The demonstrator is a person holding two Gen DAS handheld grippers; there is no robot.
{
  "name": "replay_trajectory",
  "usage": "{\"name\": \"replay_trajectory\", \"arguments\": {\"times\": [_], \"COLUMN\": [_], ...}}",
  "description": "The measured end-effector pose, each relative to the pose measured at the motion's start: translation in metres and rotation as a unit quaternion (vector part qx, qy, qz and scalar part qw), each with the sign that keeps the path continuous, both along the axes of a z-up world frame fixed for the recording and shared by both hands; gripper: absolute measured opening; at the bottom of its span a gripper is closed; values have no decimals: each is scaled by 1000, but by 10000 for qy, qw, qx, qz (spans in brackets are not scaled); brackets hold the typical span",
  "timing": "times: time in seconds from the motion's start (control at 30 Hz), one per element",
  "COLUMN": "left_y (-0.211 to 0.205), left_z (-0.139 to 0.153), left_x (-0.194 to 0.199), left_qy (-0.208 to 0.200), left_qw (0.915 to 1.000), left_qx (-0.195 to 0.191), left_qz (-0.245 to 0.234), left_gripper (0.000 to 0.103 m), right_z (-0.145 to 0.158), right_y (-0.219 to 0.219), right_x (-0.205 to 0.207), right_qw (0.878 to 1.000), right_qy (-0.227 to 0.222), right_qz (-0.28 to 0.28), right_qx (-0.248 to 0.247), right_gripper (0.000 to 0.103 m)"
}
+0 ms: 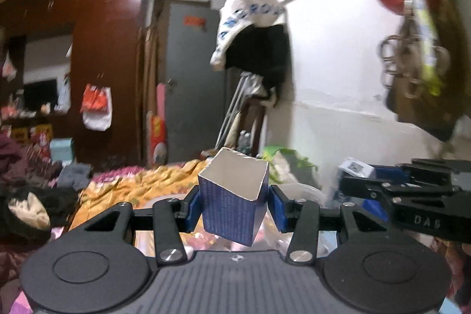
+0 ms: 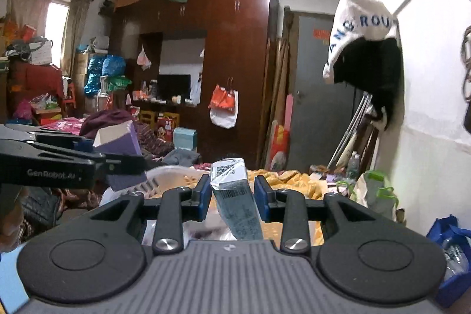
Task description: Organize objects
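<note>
My left gripper (image 1: 234, 203) is shut on a blue carton (image 1: 234, 205) with an open top and a white inside, held upright and slightly tilted above the bed. The same carton (image 2: 117, 141) shows purple-blue at the left of the right wrist view, clamped in the left gripper (image 2: 97, 158). My right gripper (image 2: 232, 196) is shut on a narrow green-grey box (image 2: 237, 197) that bears a QR code on its top end. In the left wrist view the right gripper (image 1: 371, 181) reaches in from the right with that box's QR end (image 1: 354, 167) showing.
Below both grippers lies a bed with a yellow-orange quilt (image 1: 141, 184) and piled clothes (image 1: 26, 205). A white wall (image 1: 338, 78) stands close on the right, with hanging clothes (image 1: 256, 34) and bags (image 1: 418, 49). A dark wardrobe (image 2: 232, 58) and grey door (image 2: 321, 96) stand behind.
</note>
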State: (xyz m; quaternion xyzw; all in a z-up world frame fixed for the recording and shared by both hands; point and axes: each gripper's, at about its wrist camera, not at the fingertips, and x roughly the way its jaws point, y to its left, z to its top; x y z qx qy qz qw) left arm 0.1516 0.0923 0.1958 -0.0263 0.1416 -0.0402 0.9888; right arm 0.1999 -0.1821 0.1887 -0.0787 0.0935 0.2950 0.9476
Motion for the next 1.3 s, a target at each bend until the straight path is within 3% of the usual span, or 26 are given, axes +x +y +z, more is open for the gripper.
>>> {"name": "replay_trajectory", "arguments": {"times": [0.13,0.17,0.2,0.23,0.27,0.37,0.43,0.47,0.6,0.7,0.87,1.03,1.13,1.3], "left_y": [5,5,7,9,12,14,14,12,14,15,11,7,0,-7], "left_z": [-13,-20,-28,-35,-41,-47,-44,-41,-32,-30,-33,-43,-52,-62], "left_x": [44,55,64,70,71,59,47,43,20,3,-14,-17,-19,-15], "left_qy": [402,467,585,679,728,493,338,315,220,212,257,426,494,625], "left_qw": [9991,9987,9979,9971,9966,9977,9974,9975,9995,9995,9988,9990,9985,9974], "left_qx": [6,21,12,-24,-43,103,244,268,132,144,272,115,223,333], "left_qz": [146,209,261,338,389,447,591,578,182,166,317,80,52,156], "left_gripper": [55,70,80,87,87,88,96,101,102,102,102,102,102,102], "right_z": [-7,-11,-16,-21,-25,-35,-37,-36,-26,-25,-35,-35,-38,-43], "right_y": [14,17,21,23,23,20,16,13,4,-4,-13,-26,-29,-21], "right_x": [36,42,49,54,51,44,32,25,18,14,3,2,-2,-6], "right_qw": [9991,9988,9982,9976,9972,9973,9978,9980,9992,9992,9958,9951,9960,9963], "right_qy": [218,225,244,231,195,226,88,-14,63,245,189,804,691,567], "right_qz": [-245,-252,-303,-386,-454,-387,-354,-354,-284,-239,-876,-581,-567,-617], "right_qx": [-283,-355,-460,-523,-552,-579,-557,-526,-268,-197,-180,1,87,-176], "right_gripper": [36,40,47,63,75,91,103,103,103,103,103,103,103,103]}}
